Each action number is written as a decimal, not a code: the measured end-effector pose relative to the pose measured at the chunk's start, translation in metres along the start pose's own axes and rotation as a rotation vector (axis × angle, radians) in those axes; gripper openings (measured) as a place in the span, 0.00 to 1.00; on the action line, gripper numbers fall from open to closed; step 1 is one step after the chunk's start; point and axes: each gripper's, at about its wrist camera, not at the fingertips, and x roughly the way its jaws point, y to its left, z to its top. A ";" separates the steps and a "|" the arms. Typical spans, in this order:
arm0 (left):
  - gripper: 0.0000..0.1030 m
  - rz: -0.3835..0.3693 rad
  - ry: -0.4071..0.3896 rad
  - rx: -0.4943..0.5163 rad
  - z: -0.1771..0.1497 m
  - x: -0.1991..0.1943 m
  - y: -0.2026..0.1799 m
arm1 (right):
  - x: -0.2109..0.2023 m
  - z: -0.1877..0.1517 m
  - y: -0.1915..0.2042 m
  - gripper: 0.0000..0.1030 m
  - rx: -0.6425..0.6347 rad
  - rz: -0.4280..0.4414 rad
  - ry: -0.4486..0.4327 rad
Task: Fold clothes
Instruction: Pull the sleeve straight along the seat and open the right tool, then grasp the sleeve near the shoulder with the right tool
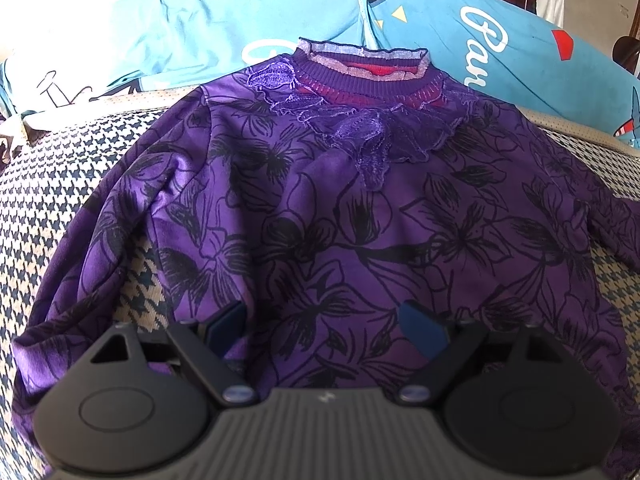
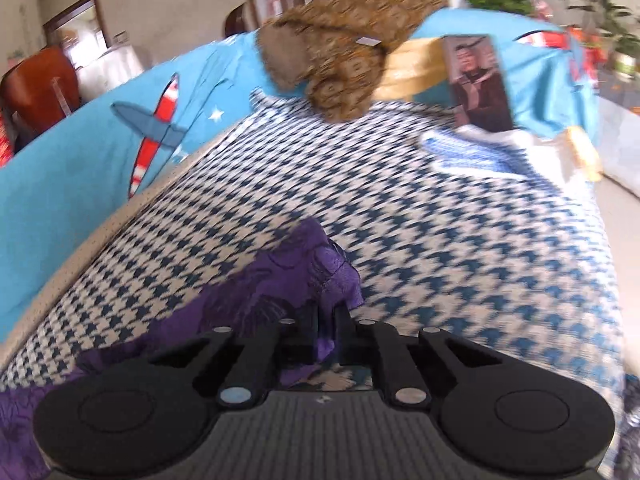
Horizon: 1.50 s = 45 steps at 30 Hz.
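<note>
Right now the right gripper [image 2: 327,316] pinches the purple floral knit sweater's [image 1: 340,216] sleeve end — left gripper [image 1: 324,328] gapes above its hem.

The purple top [image 1: 320,208] lies spread flat over most of the checked cover [image 1: 60,168], so near the left tongs [image 1: 324,330] there is bare cover only in strips along either side. Behind the collar the blue sheet [image 1: 180,28] rises like a wall and closes off the far side. Ahead of the right tongs [image 2: 327,328], beyond the purple cloth pinched between them, the checked cover [image 2: 400,220] runs wide and bare. At its far end stand a brown fuzzy garment [image 2: 344,64], a picture card [image 2: 478,84] (propped upright) and a blue-striped cloth [image 2: 468,152].
</note>
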 end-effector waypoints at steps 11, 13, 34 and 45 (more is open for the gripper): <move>0.85 -0.006 -0.015 0.016 -0.001 -0.005 0.002 | -0.040 -0.005 -0.043 0.12 0.090 -0.090 0.111; 0.86 -0.007 -0.024 0.027 -0.002 -0.006 0.002 | -0.056 -0.008 -0.032 0.16 0.034 -0.041 0.080; 0.91 0.011 -0.048 -0.001 -0.045 -0.029 0.025 | -0.096 -0.074 0.061 0.22 -0.251 0.621 0.351; 0.93 -0.012 -0.005 -0.034 -0.048 -0.023 0.031 | -0.086 -0.093 0.119 0.31 -0.290 0.686 0.363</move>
